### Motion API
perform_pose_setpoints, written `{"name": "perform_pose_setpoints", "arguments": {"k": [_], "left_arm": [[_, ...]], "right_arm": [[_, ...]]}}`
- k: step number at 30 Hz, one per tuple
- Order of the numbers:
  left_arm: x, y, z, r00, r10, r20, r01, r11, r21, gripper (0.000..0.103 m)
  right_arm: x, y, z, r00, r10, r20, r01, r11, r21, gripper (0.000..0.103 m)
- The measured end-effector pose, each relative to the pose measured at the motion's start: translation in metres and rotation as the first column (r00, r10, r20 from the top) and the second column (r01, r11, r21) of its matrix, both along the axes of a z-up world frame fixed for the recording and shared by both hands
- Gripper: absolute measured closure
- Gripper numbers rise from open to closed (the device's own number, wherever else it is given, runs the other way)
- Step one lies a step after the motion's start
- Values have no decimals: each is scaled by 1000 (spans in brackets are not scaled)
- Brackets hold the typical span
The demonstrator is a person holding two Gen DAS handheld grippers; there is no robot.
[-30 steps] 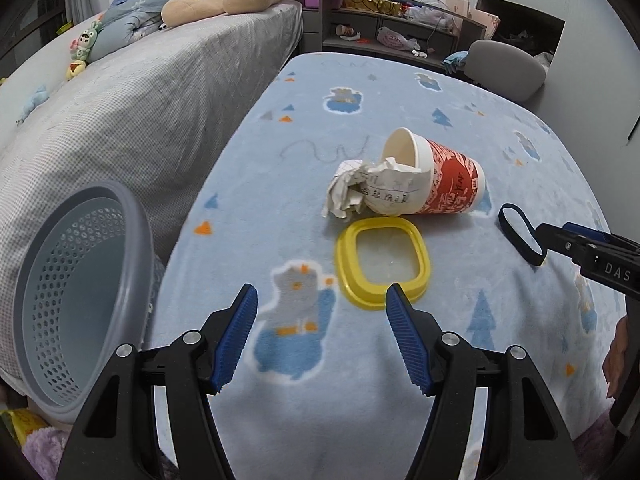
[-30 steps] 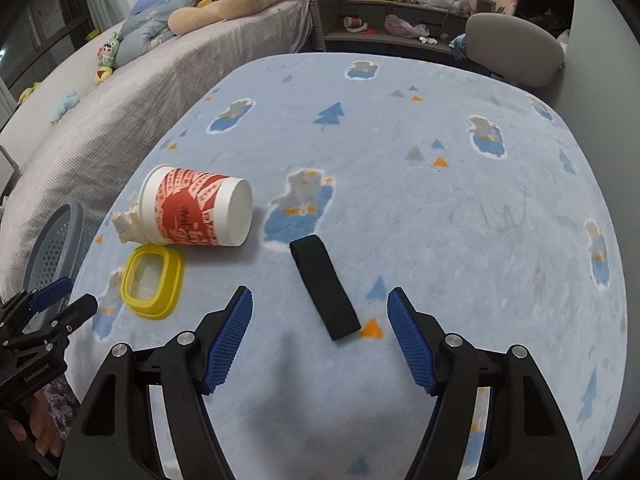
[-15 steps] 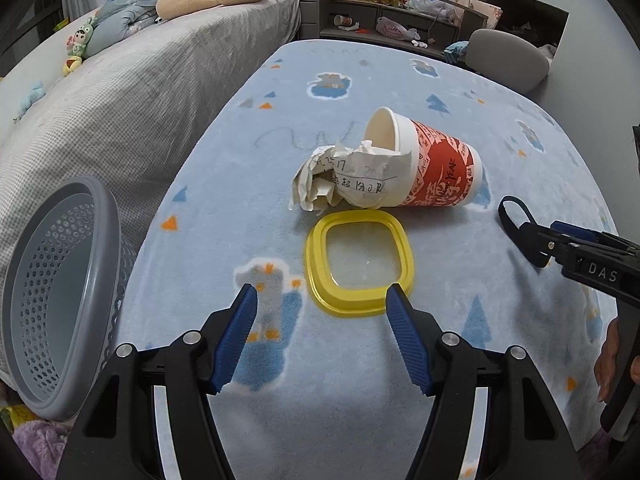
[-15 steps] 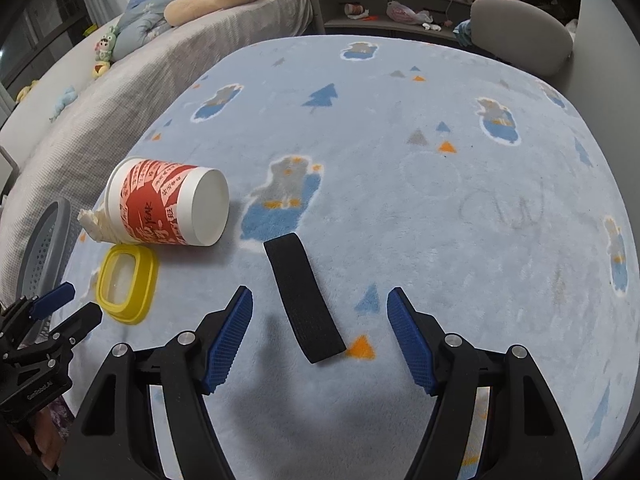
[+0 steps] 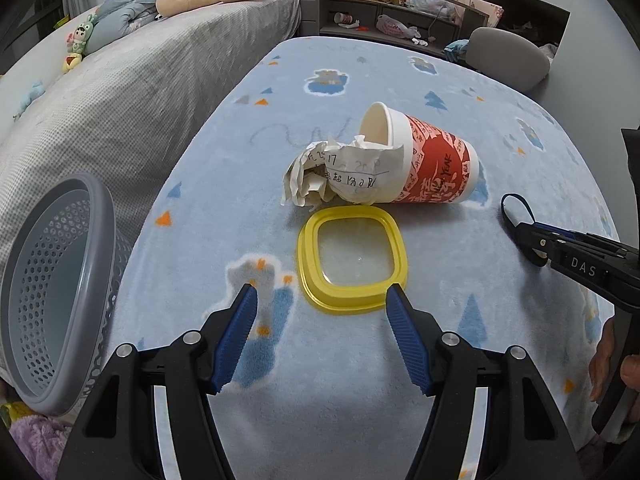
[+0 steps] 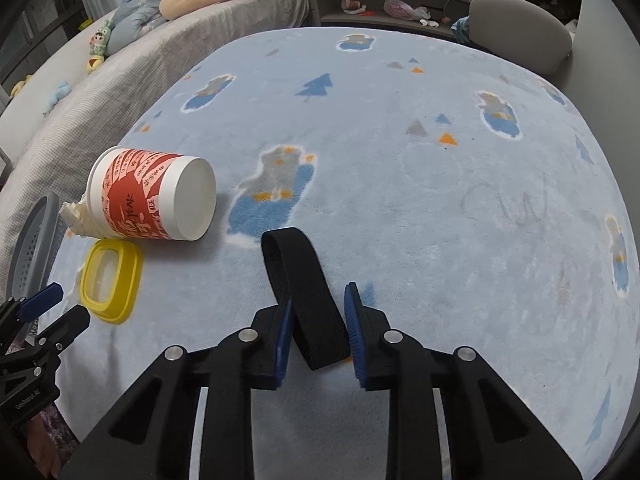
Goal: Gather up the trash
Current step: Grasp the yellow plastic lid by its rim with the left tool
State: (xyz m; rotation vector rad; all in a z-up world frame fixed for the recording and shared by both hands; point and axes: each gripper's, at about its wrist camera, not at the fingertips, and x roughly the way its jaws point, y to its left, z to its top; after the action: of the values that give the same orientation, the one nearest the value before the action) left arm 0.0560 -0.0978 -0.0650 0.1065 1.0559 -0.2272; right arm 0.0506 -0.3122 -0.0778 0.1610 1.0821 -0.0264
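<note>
A red and white paper cup [image 5: 424,168] lies on its side on the blue rug, with crumpled paper [image 5: 332,176] at its mouth. A yellow lid [image 5: 354,258] lies flat just in front of it. My left gripper [image 5: 320,304] is open, its fingertips just short of the lid. A black strap [image 6: 302,280] lies on the rug right of the cup [image 6: 152,196]. My right gripper [image 6: 318,304] has narrowed around the strap's near end, with the pads at both sides of it. The right gripper also shows in the left wrist view [image 5: 532,240].
A grey perforated basket [image 5: 52,280] stands at the left, beside a grey bed [image 5: 120,92] with plush toys. A shelf unit [image 5: 400,8] and a grey chair [image 5: 508,56] stand beyond the rug's far edge.
My right gripper has moved forward over the black strap and its jaws have closed in around it. My left gripper has moved forward toward the yellow lid, still open.
</note>
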Motion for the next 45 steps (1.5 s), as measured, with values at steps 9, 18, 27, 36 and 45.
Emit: {"name": "perform_pose_setpoints", "arguments": {"k": [9,18,27,36,45], "left_arm": [[-1,0,2,1000,3,-2,-3,1000,-18,39],[2,-12,6,1000,-26,6,26,999,-41,33],[14,-17,-4,1000,-5,-26,4,999,-43,33],[24,-24,-17,999,-8,-54,7,1000,-19,33],[31,-31,-26,999,1,-44,-1,1000,10,29]], "right_arm": [[-4,-1,12,1000,-5,30,4,999,48,84],[-6,-4,20,999,-12,52,8,997,78,85],[-8,-6,24,998,-11,61,6,996,90,85],[-9,-6,24,998,-6,59,0,995,98,85],[-10,-4,25,998,-1,60,-5,995,103,85]]}}
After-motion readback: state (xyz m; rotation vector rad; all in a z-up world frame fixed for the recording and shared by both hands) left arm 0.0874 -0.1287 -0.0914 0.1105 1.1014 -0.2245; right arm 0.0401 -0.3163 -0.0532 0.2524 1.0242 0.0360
